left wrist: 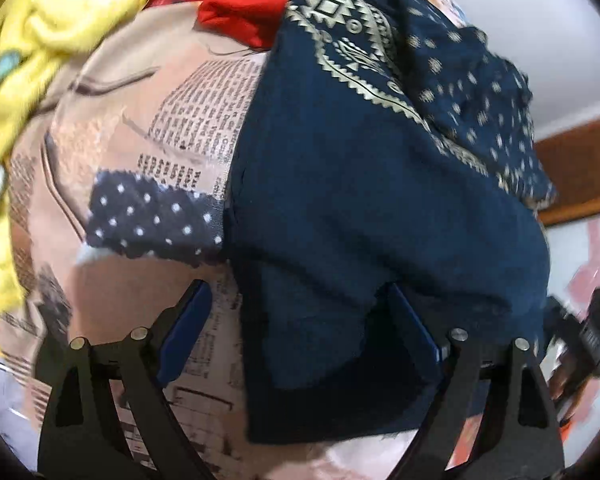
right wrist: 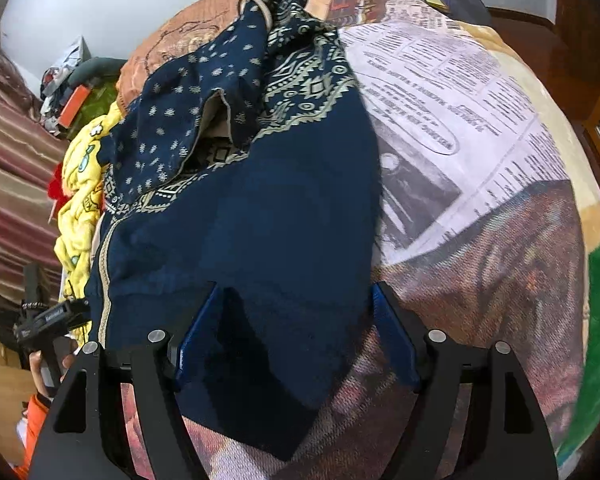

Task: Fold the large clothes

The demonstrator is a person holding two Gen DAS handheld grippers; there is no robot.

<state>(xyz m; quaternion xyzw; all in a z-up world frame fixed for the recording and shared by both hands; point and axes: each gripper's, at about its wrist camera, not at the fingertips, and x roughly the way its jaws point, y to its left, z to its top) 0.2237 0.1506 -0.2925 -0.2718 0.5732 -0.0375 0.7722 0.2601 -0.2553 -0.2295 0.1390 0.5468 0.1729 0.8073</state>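
So the dark navy cotton garment with the cream geometric border print is lying on a bed covered by a newspaper-print bedspread, and I'd say folding has barely started. The plain lower half looks reasonably flat, but the far end with the dotted fabric and printed yoke is still bunched up and rumpled, so pretty much all the real folds are left.

Both tools sit over the near hem. The left gripper has its jaws spread wide with the left hem corner lying between them, pads not pressing on it as far as I can see. The right gripper is also open, with the other hem corner between its blue fingers, nothing pinched.

Orientation: the long axis runs away from the grippers, hem nearest, neck end pointing to the far side of the bed. A crumpled yellow printed cloth sits just beside it on the left.
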